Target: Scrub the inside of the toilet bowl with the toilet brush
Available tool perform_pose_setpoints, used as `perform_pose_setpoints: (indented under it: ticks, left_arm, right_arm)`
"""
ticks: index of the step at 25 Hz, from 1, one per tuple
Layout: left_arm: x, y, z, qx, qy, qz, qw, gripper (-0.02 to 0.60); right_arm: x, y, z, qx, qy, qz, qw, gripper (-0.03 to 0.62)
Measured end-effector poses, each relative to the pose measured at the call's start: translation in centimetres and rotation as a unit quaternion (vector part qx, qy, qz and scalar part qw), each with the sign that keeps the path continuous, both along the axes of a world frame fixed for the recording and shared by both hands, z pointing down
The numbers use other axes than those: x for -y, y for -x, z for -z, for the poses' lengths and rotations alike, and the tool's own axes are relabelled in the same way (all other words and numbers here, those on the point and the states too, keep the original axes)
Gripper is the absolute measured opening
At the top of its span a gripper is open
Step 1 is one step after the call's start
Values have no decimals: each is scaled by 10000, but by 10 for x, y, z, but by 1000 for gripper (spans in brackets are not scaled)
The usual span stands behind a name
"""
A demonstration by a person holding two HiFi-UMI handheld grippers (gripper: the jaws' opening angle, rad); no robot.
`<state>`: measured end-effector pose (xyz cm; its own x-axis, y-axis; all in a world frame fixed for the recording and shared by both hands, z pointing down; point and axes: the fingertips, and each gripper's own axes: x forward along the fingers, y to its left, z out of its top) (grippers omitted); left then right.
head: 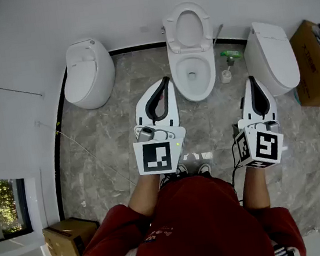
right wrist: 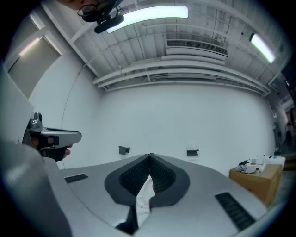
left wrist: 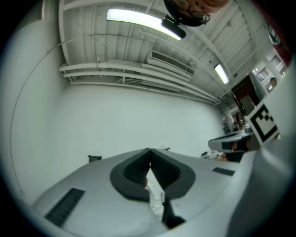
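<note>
**Three toilets, one brush, both tongs empty**

My left gripper and right gripper are each pinched shut on nothing. Three toilets line the white wall. The middle toilet stands open, with the toilet brush just beside its right. Two cardboard boxes sit on the grey marble floor.

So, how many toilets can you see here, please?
3: the left toilet, lid shut; the middle toilet, lid up; the right toilet, lid shut. None looks hidden.

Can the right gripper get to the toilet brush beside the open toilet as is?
Probably yes: bare floor lies between the right gripper and the toilet brush, nothing blocking. Its jaws are shut, so they must open first.
</note>
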<state>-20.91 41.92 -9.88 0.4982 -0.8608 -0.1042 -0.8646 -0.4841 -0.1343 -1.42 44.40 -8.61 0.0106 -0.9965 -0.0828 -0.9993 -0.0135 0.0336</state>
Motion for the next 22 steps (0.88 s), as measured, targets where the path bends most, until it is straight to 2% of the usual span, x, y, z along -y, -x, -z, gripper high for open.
perform_pose_setpoints:
  ticks: [9,18,22]
  left_arm:
    - [-14,-8,-7,109,111,1,9999,-2]
    - [-29,-32,-28,165,324,7,9993,-2]
    - [-38,-50,-31,123,311,-31,9994,-2]
  right_arm:
    - [-10,-4,-5,25,84,16,10000,-1]
    - [-24,-32,-21,365,52,82,9993,0]
    - [-34,-44,-24,600,1,310,9977,0]
